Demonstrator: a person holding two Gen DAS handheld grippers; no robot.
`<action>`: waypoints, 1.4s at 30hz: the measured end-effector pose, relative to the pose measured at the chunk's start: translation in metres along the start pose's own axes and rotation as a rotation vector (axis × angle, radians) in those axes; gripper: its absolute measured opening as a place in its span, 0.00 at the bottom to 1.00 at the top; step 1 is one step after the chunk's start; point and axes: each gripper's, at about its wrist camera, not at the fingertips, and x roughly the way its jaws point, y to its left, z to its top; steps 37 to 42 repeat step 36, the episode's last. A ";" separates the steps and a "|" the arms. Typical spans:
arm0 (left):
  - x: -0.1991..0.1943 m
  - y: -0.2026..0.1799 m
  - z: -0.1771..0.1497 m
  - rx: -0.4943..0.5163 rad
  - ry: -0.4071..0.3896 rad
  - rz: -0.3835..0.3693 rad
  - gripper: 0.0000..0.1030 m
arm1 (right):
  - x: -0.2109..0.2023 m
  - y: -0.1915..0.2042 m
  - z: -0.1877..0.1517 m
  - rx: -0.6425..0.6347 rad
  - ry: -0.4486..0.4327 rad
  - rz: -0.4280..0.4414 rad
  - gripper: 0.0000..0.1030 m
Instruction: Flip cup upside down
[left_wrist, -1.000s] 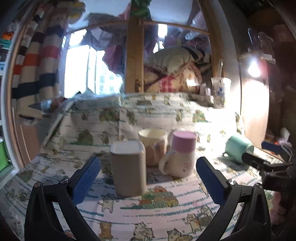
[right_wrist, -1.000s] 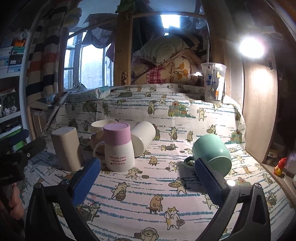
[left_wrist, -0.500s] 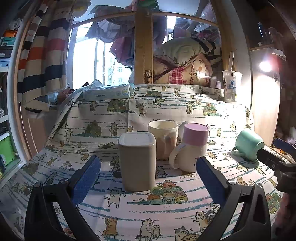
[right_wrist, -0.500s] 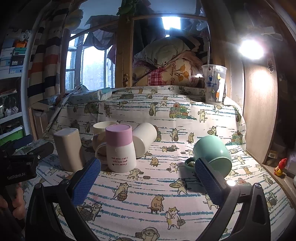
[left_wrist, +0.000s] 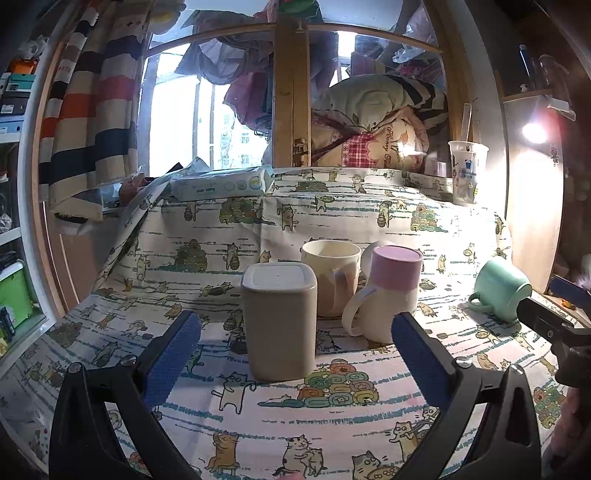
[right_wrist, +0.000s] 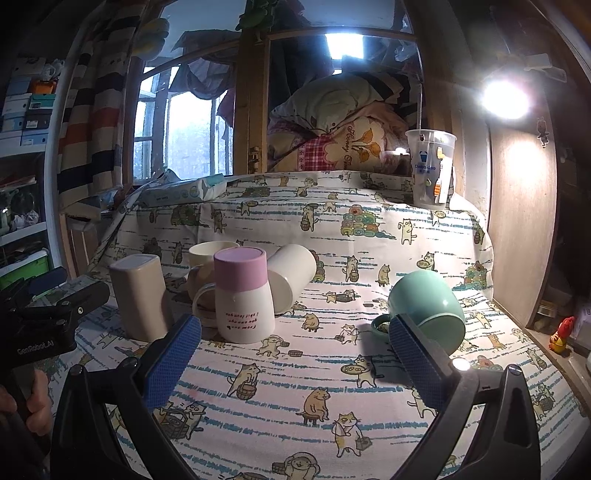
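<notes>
Tablecloth (right_wrist: 332, 387): green cup (right_wrist: 424, 306) beside right tongs (right_wrist: 293, 354)

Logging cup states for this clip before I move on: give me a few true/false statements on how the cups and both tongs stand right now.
1. Both tongs are open and hold nothing. True: the left tongs and right tongs are spread wide, nothing between them.
2. The green mug stands upright on its base. False: it is tipped over, resting on its side with its handle against the cloth.
3. The pink-banded mug is upside down. True: its printed text reads inverted.
4. The cream mug lies on its side. False: it stands upright with its mouth facing up.
5. The white cup behind the pink-banded mug lies tilted. True.
6. The beige square container is held in the left tongs. False: it stands free on the tablecloth.
</notes>
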 end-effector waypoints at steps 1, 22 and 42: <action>0.000 0.000 0.000 0.000 0.000 -0.001 1.00 | 0.000 0.000 0.000 0.000 0.000 0.000 1.00; 0.000 0.001 0.000 0.000 0.000 -0.001 1.00 | 0.000 0.002 0.000 0.000 0.003 -0.001 1.00; 0.000 0.004 0.000 0.000 0.001 0.008 1.00 | 0.001 0.002 -0.001 -0.006 0.001 0.005 1.00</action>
